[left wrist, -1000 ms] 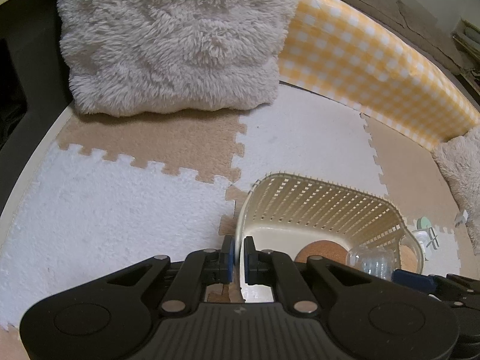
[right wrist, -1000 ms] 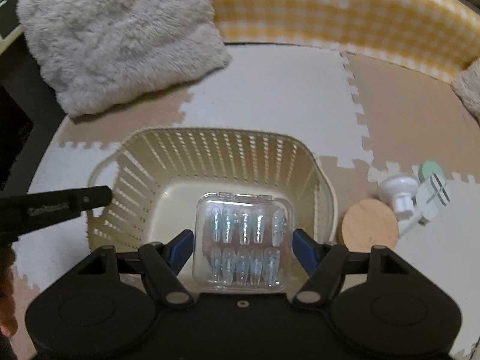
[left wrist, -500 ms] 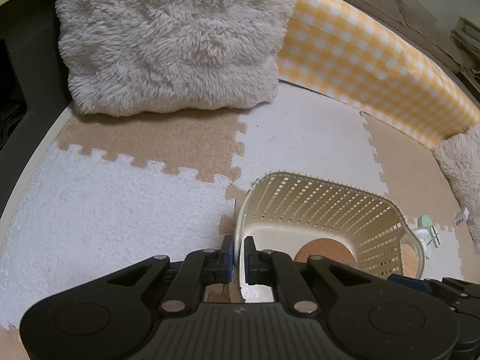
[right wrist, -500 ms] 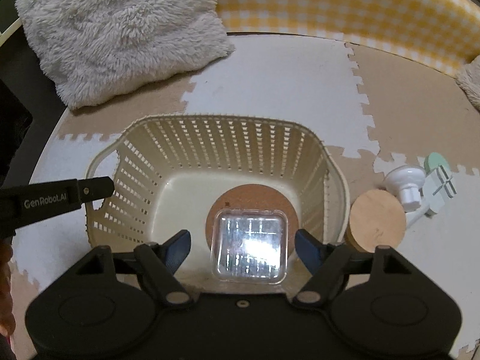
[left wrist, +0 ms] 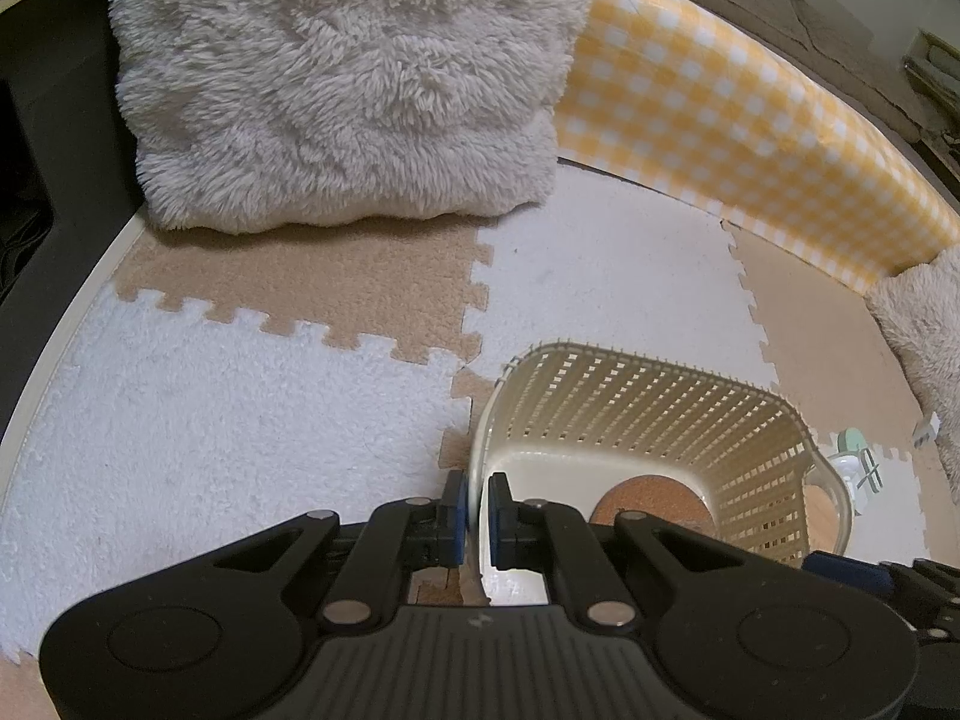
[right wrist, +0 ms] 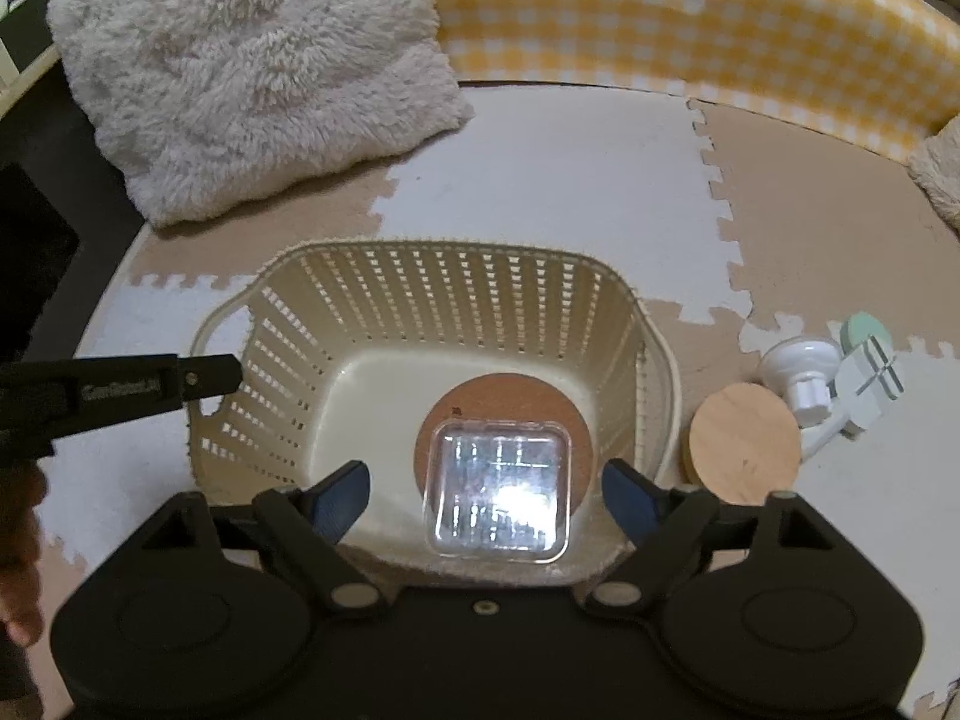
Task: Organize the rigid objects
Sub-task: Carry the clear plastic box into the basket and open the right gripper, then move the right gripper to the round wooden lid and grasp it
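Note:
A cream slotted basket (right wrist: 456, 288) sits on the foam mat; it also shows in the left wrist view (left wrist: 648, 414). My left gripper (left wrist: 476, 516) is shut on the basket's left rim; its finger shows in the right wrist view (right wrist: 180, 381). Inside the basket a clear plastic case (right wrist: 498, 489) lies on a cork coaster (right wrist: 462, 414). The coaster also shows in the left wrist view (left wrist: 648, 501). My right gripper (right wrist: 486, 489) is open and empty above the basket's near side. A wooden disc (right wrist: 744, 441), a white hook (right wrist: 804, 372) and a green-white clip (right wrist: 867, 360) lie right of the basket.
A fluffy white cushion (right wrist: 240, 72) lies at the back left. A yellow checked bolster (right wrist: 690, 18) runs along the back. Another fluffy cushion (left wrist: 924, 330) is at the right. White and tan puzzle mats (right wrist: 540, 168) cover the floor.
My right gripper opened and let go of the clear case, which dropped onto the cork coaster in the basket. The gripper then pulled back slightly. The left gripper kept its hold.

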A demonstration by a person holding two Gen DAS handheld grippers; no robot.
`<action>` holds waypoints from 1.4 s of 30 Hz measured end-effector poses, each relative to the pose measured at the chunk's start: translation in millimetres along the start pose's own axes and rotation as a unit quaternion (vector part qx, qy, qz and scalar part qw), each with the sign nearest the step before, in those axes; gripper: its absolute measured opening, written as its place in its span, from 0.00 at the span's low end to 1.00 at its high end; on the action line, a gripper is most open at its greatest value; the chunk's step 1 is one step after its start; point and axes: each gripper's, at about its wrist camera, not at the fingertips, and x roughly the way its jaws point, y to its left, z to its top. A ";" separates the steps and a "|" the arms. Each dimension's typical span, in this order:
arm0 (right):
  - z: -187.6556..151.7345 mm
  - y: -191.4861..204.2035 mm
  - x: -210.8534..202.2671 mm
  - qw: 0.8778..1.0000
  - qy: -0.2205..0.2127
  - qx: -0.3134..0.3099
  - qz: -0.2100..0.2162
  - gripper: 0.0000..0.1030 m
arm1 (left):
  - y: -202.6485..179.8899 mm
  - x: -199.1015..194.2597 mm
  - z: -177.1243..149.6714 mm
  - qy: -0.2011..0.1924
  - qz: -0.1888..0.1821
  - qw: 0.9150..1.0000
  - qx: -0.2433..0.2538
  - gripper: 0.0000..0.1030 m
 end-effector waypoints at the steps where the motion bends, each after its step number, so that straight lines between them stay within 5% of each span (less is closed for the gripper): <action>1: -0.8 -0.9 -3.8 1.000 -0.004 0.000 0.003 0.83 | 0.2 -0.1 0.0 0.000 0.000 1.000 0.000 0.07; 17: -3.5 -37.3 -91.7 0.993 -0.116 -0.010 0.036 0.98 | 0.0 0.0 -0.2 0.000 0.000 1.000 0.001 0.07; 25: 0.1 -84.4 -117.8 0.986 -0.166 0.007 0.010 1.00 | 0.2 -0.2 -0.1 0.000 0.002 1.000 0.003 0.07; 32: -8.4 -125.8 -101.3 0.983 -0.176 0.012 -0.060 1.00 | -0.5 0.4 0.2 0.001 0.005 1.000 0.008 0.07; 42: -27.9 -148.2 -46.5 0.983 -0.160 0.001 -0.088 1.00 | -1.8 0.5 0.0 0.001 0.007 1.000 0.011 0.07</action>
